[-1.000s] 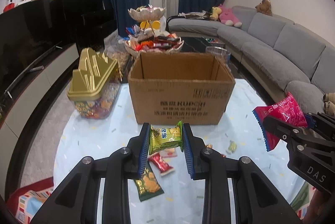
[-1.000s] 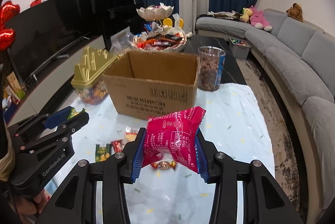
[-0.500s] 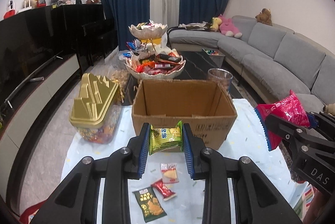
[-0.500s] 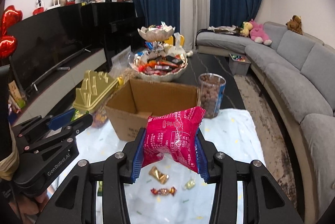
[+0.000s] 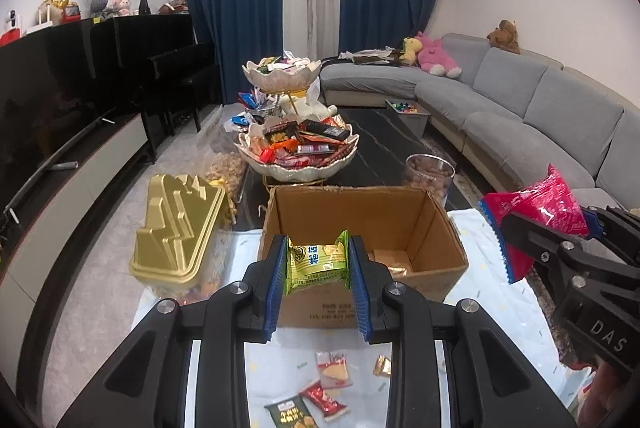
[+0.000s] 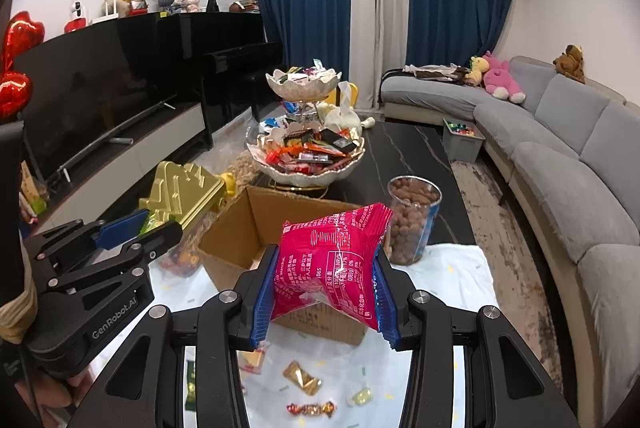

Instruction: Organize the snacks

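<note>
My left gripper (image 5: 318,264) is shut on a small green snack packet (image 5: 316,262) and holds it above the near edge of the open cardboard box (image 5: 400,220). My right gripper (image 6: 324,280) is shut on a puffy red snack bag (image 6: 332,260), held above the box's near right corner (image 6: 236,228). In the left wrist view the red bag (image 5: 536,204) and right gripper show at the right. The left gripper (image 6: 132,232) shows at the left of the right wrist view. A gold-wrapped item (image 5: 394,260) lies inside the box.
Loose snacks lie on the white cloth: a dark green packet (image 5: 290,412), a red bar (image 5: 322,396), a pale packet (image 5: 334,376), gold candies (image 6: 302,376). A gold-lidded candy tub (image 5: 176,228) stands left of the box, a nut jar (image 6: 414,216) behind right, a tiered snack bowl (image 5: 296,152) beyond.
Both grippers have risen and moved toward the box with their packets held; the box's inside now shows from above.
</note>
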The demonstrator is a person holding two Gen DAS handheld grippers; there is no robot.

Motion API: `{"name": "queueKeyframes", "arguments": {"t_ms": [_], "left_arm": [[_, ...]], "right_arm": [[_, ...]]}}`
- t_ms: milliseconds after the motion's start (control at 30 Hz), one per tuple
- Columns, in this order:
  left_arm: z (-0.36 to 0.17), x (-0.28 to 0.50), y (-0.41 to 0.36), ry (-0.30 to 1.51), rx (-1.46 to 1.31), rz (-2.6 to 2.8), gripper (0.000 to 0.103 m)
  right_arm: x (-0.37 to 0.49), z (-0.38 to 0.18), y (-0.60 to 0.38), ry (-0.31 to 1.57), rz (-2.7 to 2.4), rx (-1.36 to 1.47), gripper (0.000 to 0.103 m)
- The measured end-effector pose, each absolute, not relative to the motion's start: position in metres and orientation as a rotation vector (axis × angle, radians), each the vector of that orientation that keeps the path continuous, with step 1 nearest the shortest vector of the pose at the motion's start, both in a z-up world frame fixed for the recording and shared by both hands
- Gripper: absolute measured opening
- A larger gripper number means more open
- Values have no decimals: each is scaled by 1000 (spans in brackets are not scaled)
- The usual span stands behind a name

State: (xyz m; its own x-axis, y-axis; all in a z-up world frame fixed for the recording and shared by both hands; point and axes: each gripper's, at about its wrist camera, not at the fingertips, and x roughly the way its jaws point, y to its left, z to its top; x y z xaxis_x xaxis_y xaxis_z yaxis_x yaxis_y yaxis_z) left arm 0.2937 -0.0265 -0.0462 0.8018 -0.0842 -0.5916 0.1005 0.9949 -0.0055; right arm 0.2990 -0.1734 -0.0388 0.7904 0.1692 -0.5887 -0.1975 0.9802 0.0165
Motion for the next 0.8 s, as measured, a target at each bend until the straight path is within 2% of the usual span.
{"name": "queueKeyframes", "arguments": {"t_ms": [400, 800], "left_arm": [[-49, 343, -25, 663, 40, -135, 30], [-81, 380, -26, 750, 23, -159, 30]], "right_arm": [[353, -54, -159, 689, 236, -60, 45], [394, -82, -152, 781, 257, -76, 45]]}}
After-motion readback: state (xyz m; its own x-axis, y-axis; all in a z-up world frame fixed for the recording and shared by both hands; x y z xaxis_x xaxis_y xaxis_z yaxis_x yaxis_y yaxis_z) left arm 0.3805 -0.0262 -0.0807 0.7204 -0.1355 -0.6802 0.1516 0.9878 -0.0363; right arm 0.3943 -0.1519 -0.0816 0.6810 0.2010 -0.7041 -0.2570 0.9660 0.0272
